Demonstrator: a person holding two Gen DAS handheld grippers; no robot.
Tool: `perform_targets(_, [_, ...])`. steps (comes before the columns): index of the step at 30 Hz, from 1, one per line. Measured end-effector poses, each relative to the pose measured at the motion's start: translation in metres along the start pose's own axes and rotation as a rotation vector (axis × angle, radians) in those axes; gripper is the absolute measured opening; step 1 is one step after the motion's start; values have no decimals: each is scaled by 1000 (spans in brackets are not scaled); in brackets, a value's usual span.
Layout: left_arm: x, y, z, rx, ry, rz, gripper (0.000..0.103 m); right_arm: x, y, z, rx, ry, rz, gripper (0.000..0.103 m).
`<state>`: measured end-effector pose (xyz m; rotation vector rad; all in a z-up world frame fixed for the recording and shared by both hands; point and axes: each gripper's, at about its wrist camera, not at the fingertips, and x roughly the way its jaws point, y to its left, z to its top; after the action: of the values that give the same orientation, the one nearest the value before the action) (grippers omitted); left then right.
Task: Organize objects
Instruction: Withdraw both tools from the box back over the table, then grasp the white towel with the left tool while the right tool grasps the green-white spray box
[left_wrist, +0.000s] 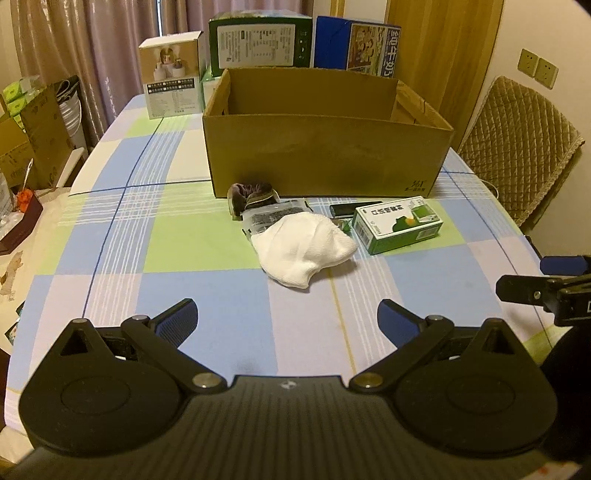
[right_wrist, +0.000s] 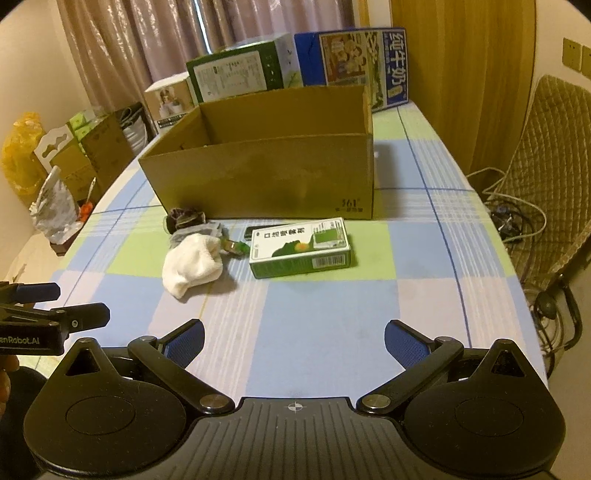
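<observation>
Both tongs, the left gripper (left_wrist: 286, 319) and the right gripper (right_wrist: 293, 338), are hovering spread wide and empty above the checked tablecloth (right_wrist: 314, 325). Ahead are lying one white sock (left_wrist: 304, 251), one green box (right_wrist: 299, 247), one dark bundle (left_wrist: 251, 194) and what may be a black lighter (left_wrist: 349, 209), all before one open cardboard box (left_wrist: 325, 147). Only the right view is showing cables (right_wrist: 517, 218) beside the chair (right_wrist: 554, 155).

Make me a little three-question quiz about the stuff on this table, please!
1. True or false: the white sock lies inside the cardboard box.
2. What lies nearest the green-and-white carton?
A. a yellow cup
B. a black lighter-shaped object
C. a red ball
3. Fill in: both the left gripper and the right gripper are ___.

Key:
1. False; it lies on the checked tablecloth in front of the box.
2. B
3. open
</observation>
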<state>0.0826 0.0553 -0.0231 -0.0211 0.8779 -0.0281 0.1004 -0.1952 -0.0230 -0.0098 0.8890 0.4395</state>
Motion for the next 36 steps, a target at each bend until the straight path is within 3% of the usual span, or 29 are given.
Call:
perform_targets(12, [49, 8, 13, -2, 52, -18, 102, 41, -12, 13, 10, 32, 3, 101])
perform_targets(17, [70, 6, 20, 87, 68, -32, 102, 58, -10, 22, -70, 43, 23, 101])
perform_targets(22, [90, 6, 33, 225, 63, -111, 101, 76, -5, 37, -264, 49, 61, 101])
perform_targets(28, [112, -2, 48, 493, 58, -195, 93, 103, 7, 51, -640, 78, 148, 101])
perform_targets(32, [125, -5, 55, 605, 91, -262, 88, 126, 14, 57, -840, 123, 185, 101])
perform_targets(36, [137, -8, 56, 690, 124, -292, 85, 149, 15, 64, -930, 181, 195, 101])
